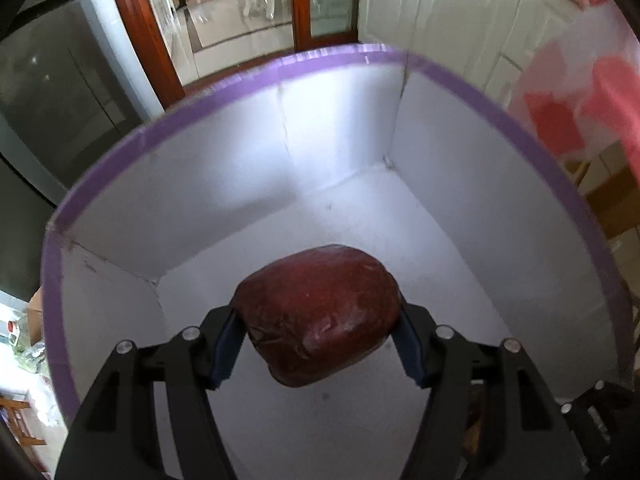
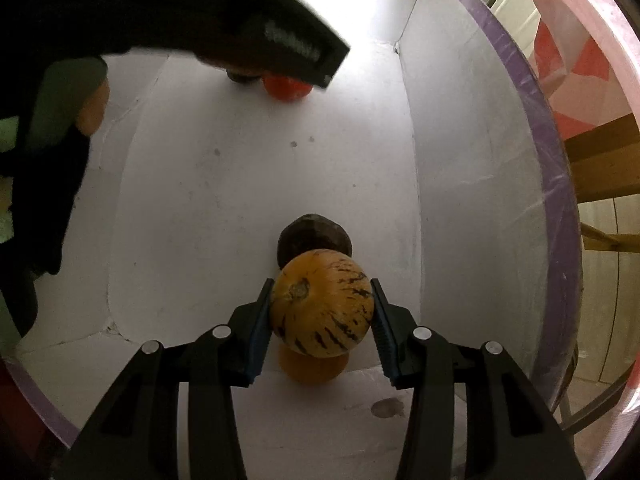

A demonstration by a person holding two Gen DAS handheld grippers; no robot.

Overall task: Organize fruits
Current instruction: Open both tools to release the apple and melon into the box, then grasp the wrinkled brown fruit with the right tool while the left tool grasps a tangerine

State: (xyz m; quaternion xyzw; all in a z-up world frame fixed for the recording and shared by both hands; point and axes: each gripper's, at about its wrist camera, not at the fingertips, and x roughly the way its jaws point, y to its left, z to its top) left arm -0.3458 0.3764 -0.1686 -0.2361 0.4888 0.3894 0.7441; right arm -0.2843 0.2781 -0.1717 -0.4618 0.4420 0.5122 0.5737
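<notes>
Left wrist view: left gripper [image 1: 318, 344] clenched on dark red fruit [image 1: 320, 312] inside white box [image 1: 224, 184].
Right gripper [image 2: 320, 320] grasps striped orange fruit [image 2: 322, 304] over the same box.

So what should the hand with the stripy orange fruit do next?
Probably lower a bit more, then open. The right gripper holds the round orange dark-streaked fruit above the floor of the white purple-rimmed box, close over a dark round fruit.

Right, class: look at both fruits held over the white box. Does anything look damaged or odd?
Yes. The dark red fruit in the left gripper looks wrinkled and dented, its skin creased near the bottom. The striped orange fruit in the right gripper looks smooth and sound.
</notes>
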